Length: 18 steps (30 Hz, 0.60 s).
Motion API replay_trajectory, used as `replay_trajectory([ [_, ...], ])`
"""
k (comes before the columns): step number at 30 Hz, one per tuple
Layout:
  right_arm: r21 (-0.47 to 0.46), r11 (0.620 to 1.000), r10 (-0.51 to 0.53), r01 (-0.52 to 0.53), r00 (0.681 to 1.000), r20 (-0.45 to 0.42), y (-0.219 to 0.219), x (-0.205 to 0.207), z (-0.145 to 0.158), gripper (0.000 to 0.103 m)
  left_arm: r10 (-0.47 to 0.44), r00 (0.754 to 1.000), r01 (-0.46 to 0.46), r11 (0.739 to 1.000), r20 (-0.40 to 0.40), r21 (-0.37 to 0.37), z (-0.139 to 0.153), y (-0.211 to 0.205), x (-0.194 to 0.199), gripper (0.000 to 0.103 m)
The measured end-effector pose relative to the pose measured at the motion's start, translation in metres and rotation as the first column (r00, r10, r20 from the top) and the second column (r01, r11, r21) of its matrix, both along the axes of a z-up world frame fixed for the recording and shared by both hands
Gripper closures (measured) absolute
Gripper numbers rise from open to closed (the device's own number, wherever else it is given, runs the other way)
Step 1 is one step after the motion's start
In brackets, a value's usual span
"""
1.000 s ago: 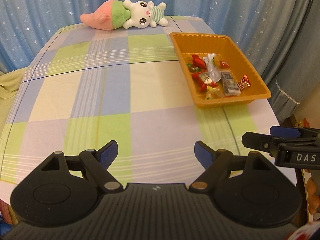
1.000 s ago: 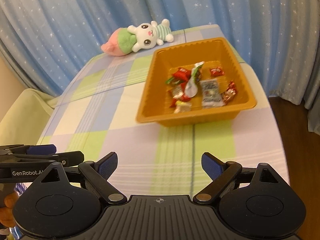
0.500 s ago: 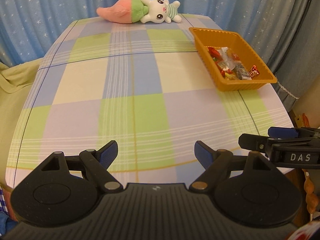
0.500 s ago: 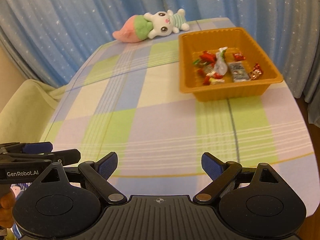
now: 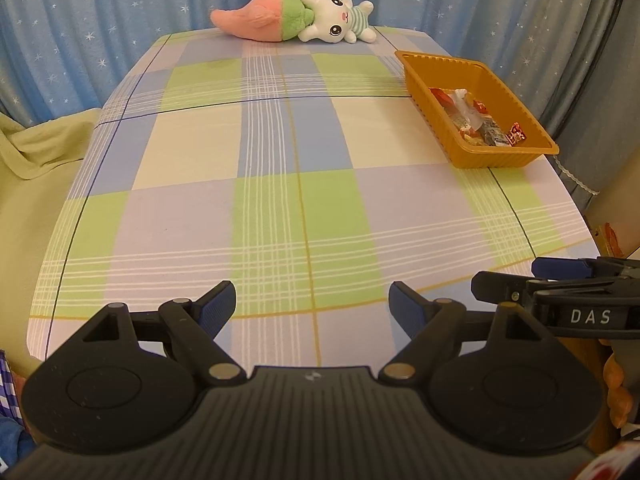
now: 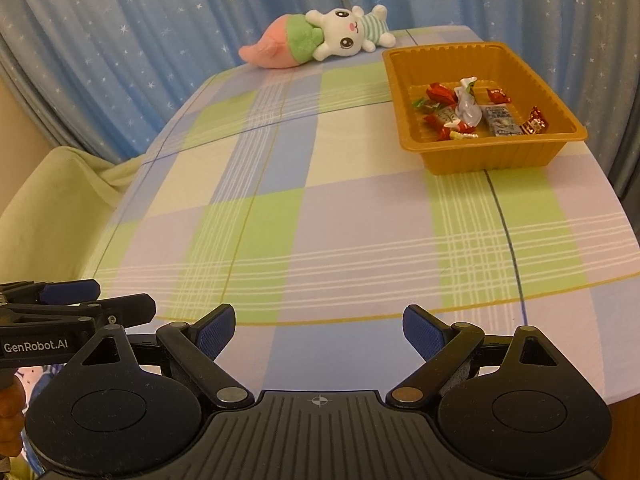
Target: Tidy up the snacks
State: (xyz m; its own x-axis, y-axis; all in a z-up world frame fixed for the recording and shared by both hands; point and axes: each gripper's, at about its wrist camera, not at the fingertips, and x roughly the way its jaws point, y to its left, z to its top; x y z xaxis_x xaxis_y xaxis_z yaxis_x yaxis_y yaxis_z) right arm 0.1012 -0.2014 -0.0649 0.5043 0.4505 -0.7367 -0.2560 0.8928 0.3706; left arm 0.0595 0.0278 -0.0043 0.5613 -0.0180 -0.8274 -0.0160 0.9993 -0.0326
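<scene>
Checked tablecloth point(image 5: 304, 200); tools read "DAS" point(image 5: 590, 316) and "GenRobot.AI" point(image 6: 36, 346).

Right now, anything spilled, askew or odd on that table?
Nothing spilled: the wrapped snacks all lie inside the orange tray. The tray sits a bit skewed to the tablecloth checks. Only non-snack: a plush bunny lying at the far edge.

Snacks point(image 6: 468, 114) in small wrappers, mostly red with one silvery and one grey pack, lie loose in an orange tray point(image 6: 492, 158) on the cloth, well ahead and to the right of the right gripper point(image 6: 319, 330).
</scene>
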Motion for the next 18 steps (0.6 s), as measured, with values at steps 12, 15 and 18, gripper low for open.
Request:
replay_trajectory([
  [12, -0.006, 1.000, -0.002, 0.002, 1.000, 0.003, 0.0074, -0.0050, 0.0013, 0.013, -0.008, 1.000, 0.008, 1.000, 0.009, -0.009, -0.0006, 0.0059, -0.0039, 0.020],
  [15, -0.009, 1.000, -0.002, 0.002, 1.000, 0.003, 0.0072, -0.0043, 0.0019, 0.013, -0.009, 1.000, 0.009, 1.000, 0.010, -0.011, -0.0004, 0.0064, -0.0037, 0.020],
  [18, -0.011, 1.000, -0.002, 0.002, 1.000, 0.004, 0.0074, -0.0035, 0.0027, 0.013, -0.008, 1.000, 0.008, 1.000, 0.009, -0.012, -0.0006, 0.0066, -0.0030, 0.020],
])
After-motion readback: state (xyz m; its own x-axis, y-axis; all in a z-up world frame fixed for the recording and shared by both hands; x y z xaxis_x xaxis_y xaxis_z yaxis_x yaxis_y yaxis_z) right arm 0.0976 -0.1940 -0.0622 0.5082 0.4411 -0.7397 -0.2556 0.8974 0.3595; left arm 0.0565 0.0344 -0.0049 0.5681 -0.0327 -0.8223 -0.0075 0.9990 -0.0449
